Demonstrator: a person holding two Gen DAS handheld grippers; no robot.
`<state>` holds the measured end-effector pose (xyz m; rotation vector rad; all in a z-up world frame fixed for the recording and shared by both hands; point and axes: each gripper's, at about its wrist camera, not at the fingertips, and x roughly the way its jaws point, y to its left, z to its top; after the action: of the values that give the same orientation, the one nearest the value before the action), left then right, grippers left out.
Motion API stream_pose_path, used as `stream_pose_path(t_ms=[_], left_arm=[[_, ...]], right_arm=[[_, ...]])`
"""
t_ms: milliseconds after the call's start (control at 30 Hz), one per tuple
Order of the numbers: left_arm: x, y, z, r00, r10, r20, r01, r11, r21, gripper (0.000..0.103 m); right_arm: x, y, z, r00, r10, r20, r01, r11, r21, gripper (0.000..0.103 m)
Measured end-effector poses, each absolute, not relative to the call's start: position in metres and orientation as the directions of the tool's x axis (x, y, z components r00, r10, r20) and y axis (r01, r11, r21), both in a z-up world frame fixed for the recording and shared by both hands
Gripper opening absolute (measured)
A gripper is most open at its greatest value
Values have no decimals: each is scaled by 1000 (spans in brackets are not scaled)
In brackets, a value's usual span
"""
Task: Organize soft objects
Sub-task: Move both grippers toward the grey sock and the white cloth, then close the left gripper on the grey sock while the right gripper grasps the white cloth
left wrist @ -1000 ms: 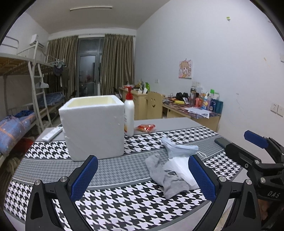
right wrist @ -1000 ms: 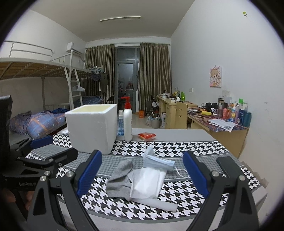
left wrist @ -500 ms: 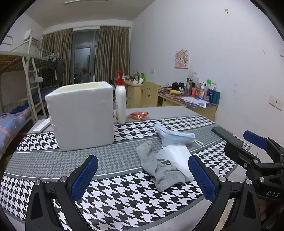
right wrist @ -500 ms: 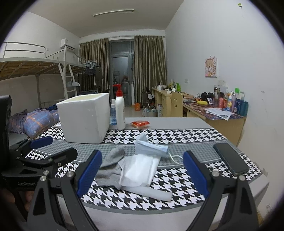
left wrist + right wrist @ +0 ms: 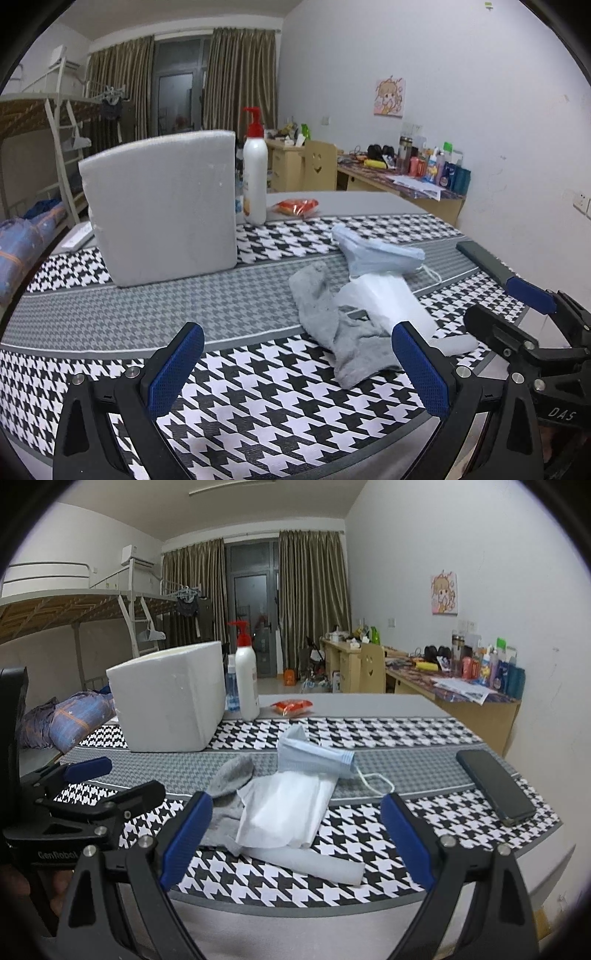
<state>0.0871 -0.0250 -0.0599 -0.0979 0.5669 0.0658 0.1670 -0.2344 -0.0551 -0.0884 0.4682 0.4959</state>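
Observation:
A pile of soft things lies on the houndstooth table: a grey sock [image 5: 334, 332] [image 5: 231, 775], a white folded tissue pack [image 5: 388, 302] [image 5: 284, 812] on top of it, and a light blue face mask [image 5: 380, 254] [image 5: 314, 757] behind. My left gripper [image 5: 299, 369] is open, low over the table's front edge, with the sock just past its right finger. My right gripper [image 5: 295, 843] is open too, and the tissue pack sits beyond the gap between its fingers. Each gripper shows at the edge of the other's view.
A white foam box [image 5: 162, 206] [image 5: 170, 698] stands at the back left, with a white pump bottle [image 5: 255, 181] [image 5: 246, 679] and an orange packet [image 5: 297, 206] beside it. A black phone [image 5: 495, 786] lies near the table's right edge. Bunk beds and desks line the room.
Both grippers have come down and forward toward the pile, so the table and the soft things look closer and the foam box's open top is out of sight. Both stay open.

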Motion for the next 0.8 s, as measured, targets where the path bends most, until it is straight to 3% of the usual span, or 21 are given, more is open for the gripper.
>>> stream_pose_path(t_ms=[333,600,800], left_arm=[[103,-21,-72,802,49,-596,-107,992,-63,102],[109,-19,-77,782,45,-621,-108,992,-65,102],[112,-21,-77,781,56,-622,-124,990,-67,102]], right_arm=[[184,-226,-78,720,431,-545,-490,871,42,94],[189,-228,-96,680,420,-602,-502,864,36,82],[194,-226,-95,651,455,-607,-517,852,85,81]])
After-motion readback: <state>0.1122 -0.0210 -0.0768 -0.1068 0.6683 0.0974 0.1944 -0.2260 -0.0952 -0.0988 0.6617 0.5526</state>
